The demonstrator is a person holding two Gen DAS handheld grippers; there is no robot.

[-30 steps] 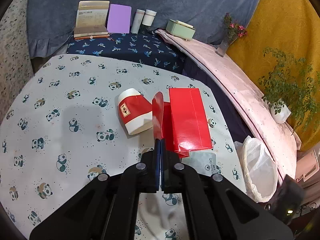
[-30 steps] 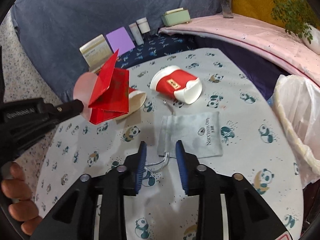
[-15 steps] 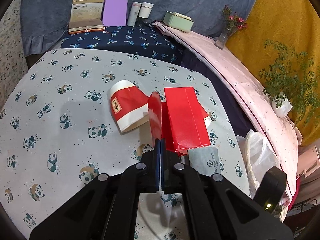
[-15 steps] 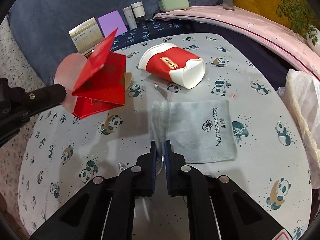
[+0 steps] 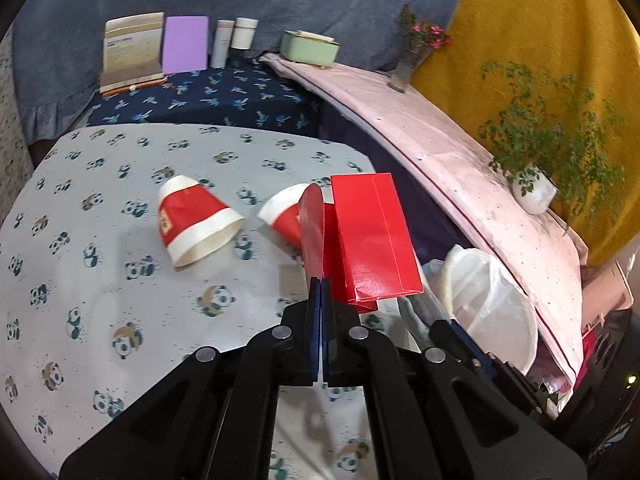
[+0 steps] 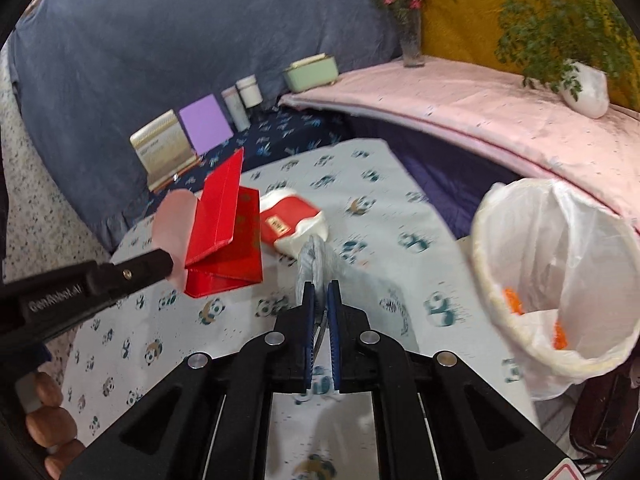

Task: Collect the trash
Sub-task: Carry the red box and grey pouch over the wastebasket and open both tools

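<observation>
Left gripper pinching red envelope held above table, right gripper clamped on grey pouch, apparently lifted, bin beside table, two paper cups lying on cloth.

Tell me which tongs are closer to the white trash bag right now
Right. The right tongs, shut on the grey pouch, are just beside the white trash bag. The left tongs, holding the red envelope, are farther across the table.

The only readable lettering is "GenRobot.AI", printed in pale letters along the black arm of the left tongs; the paper cup's label is illegible
</observation>
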